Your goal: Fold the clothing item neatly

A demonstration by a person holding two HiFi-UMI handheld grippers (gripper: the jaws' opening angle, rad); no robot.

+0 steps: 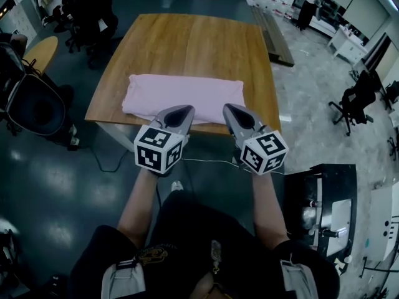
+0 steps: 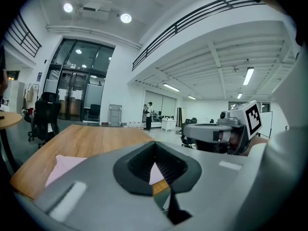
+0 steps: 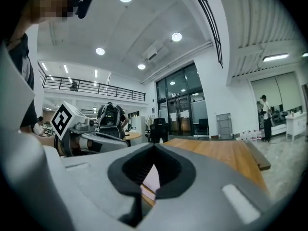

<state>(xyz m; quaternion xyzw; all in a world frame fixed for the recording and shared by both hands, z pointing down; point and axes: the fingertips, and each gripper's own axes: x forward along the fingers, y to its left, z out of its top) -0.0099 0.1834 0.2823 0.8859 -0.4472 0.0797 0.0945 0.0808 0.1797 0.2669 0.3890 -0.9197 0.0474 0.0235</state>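
Note:
A pink garment (image 1: 181, 95) lies folded into a long flat rectangle near the front edge of the wooden table (image 1: 193, 42). Both grippers hover side by side above and just in front of that edge, lifted clear of the cloth. My left gripper (image 1: 185, 110) is shut with nothing between its jaws; through them the pink cloth (image 2: 62, 167) shows below. My right gripper (image 1: 227, 108) is shut and empty too, with a sliver of the pink garment (image 3: 152, 179) visible past its jaws. Each gripper appears in the other's view: the right gripper (image 2: 190, 129) and the left gripper (image 3: 125, 147).
A stack of boards (image 1: 274, 33) lies on the floor right of the table. Office chairs (image 1: 358, 101) stand at right and far left. A black cart (image 1: 324, 204) sits close at my right. A round table (image 1: 40, 52) is at left. A person (image 1: 312, 2) stands far off.

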